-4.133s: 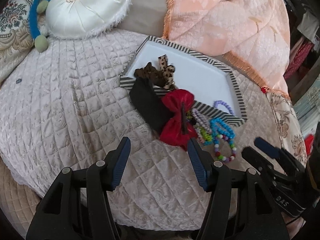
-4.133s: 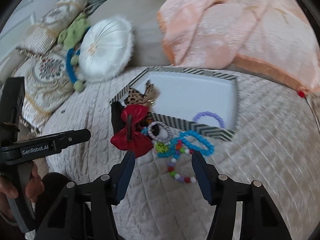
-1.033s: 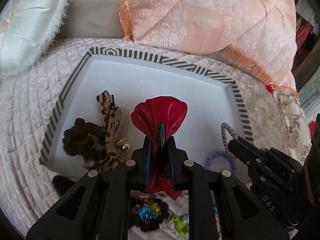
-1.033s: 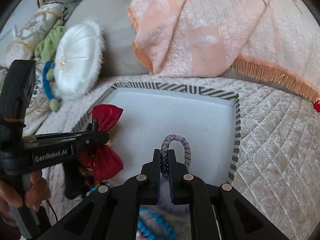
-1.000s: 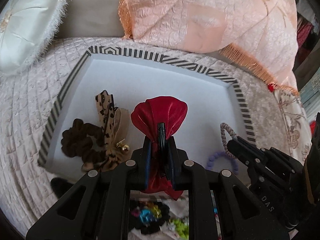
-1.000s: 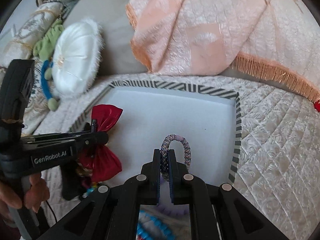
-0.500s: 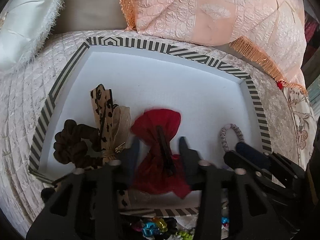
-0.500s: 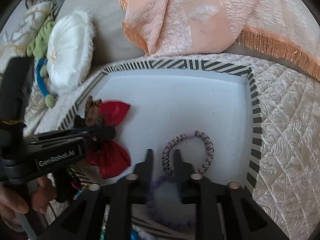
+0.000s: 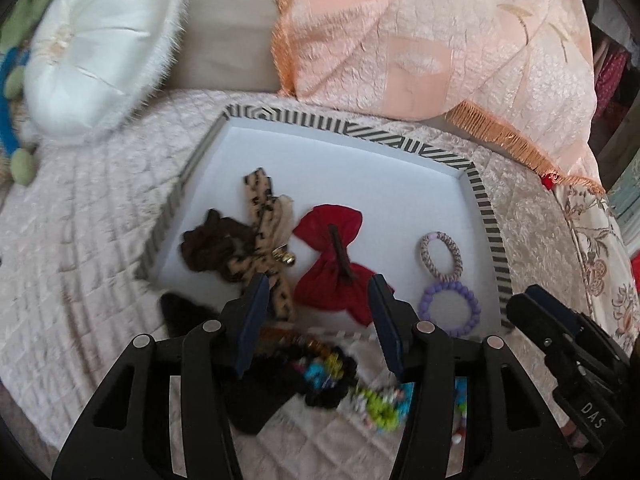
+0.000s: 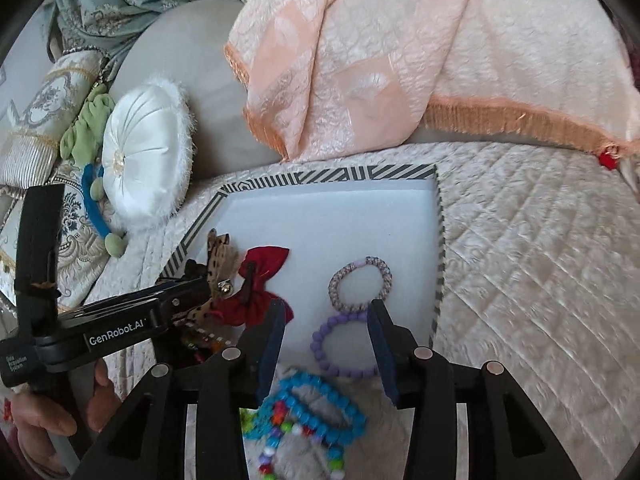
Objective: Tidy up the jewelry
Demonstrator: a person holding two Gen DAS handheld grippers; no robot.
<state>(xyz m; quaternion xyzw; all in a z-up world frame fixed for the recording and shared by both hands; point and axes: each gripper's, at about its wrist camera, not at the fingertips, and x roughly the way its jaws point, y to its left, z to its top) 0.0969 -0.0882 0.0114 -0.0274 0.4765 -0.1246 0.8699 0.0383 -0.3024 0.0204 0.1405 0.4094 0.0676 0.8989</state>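
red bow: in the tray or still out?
In. The red bow lies flat on the tray floor inside the striped rim, clear of the open left gripper.

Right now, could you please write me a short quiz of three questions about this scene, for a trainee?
1. True or false: the red fabric bow lies inside the white tray with the striped rim.
2. Which lies nearer the tray's front edge: A, the braided pink-grey hair tie, or B, the purple beaded bracelet?
3. Fill in: the turquoise beaded bracelet lies on the quilted ____, outside the tray.

Key:
1. True; the left gripper has just been opening and holds nothing between its fingers.
2. B.
3. Bedspread; the right gripper has also just been opening and is empty.
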